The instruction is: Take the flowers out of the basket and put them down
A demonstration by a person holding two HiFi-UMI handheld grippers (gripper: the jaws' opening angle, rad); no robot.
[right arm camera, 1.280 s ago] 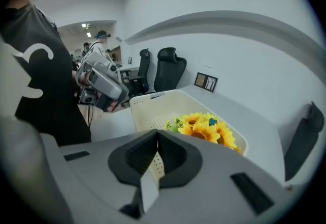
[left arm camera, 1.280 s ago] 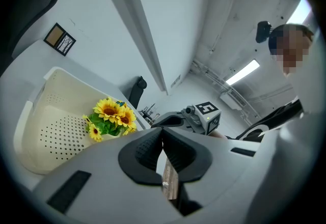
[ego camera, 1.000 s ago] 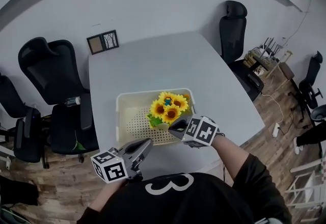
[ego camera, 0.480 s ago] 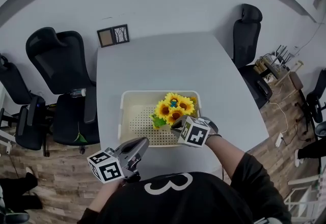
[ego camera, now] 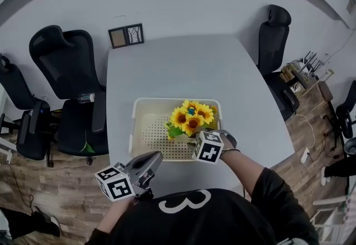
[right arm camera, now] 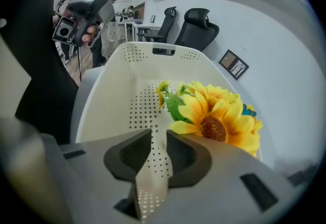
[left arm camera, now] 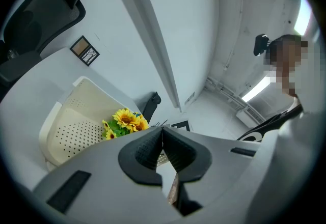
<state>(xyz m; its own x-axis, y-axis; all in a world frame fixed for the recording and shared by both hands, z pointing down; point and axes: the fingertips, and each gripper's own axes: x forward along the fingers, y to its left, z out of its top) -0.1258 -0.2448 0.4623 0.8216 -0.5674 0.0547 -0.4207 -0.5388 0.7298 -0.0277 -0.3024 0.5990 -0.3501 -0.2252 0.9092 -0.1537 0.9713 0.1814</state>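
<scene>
You are at the reach-in step: the flowers (ego camera: 192, 117) sit in the basket's (ego camera: 135, 127) right half, not yet gripped. Your right hand-held gripper (right arm camera: 159, 135) is over the basket's near edge. Its jaws have just been opening, and only basket floor shows between them. Your left hand-held gripper (left arm camera: 163, 130) (clenched, empty) hovers outside the basket's near-left corner. Next, bring the parted jaws around the bunch below the blooms, then close.
</scene>
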